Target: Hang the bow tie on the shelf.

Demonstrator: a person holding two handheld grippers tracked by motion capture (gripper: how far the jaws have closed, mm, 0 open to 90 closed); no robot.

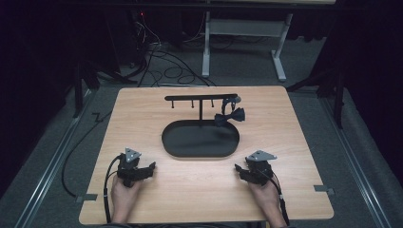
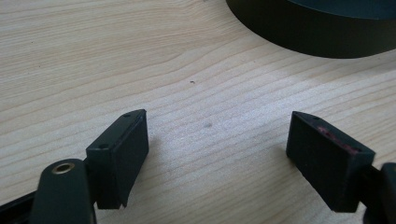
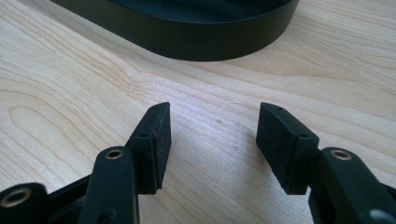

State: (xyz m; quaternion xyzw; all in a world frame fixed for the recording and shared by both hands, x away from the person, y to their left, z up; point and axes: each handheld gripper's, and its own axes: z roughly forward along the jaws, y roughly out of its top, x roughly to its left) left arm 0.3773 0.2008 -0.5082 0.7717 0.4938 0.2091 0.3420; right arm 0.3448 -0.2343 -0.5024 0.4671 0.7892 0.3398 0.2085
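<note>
From the high view I had the wooden table (image 1: 199, 190) w/ a black oval tray (image 1: 199, 140) near its center. A black rack (image 1: 202, 98) w/ a T-shaped bar stood at the tray's 12 o'clock edge, small pegs hanging under the bar. A dark bow tie (image 1: 230, 116) hung off the bar's end toward 2 o'clock, above the tray's rim; I couldn't tell if it touched the tray.

Left gripper (image 1: 151, 167) sat at approx 7 o'clock from the tray, low on the table, held in the left hand (image 1: 124, 191). In the left gripper view its jaws stood wide apart, released, nothing btwn them but bare wood; the tray's wall (image 2: 322, 37) showed at 1 o'clock, well apart from the tips.

Right gripper (image 1: 237, 167) sat at approx 5 o'clock from the tray, held in the right hand (image 1: 264, 192), cable trailing back along the forearm. In the right gripper view its jaws were also spread, released, bare wood btwn them; the tray's curved wall (image 3: 196, 35) ran across 12 o'clock, near but not touching.

Both grippers pointed inward toward each other, well apart.

Beyond the table at 12 o'clock: grey floor, loose cables (image 1: 164, 66), and a white table frame (image 1: 242, 33).
</note>
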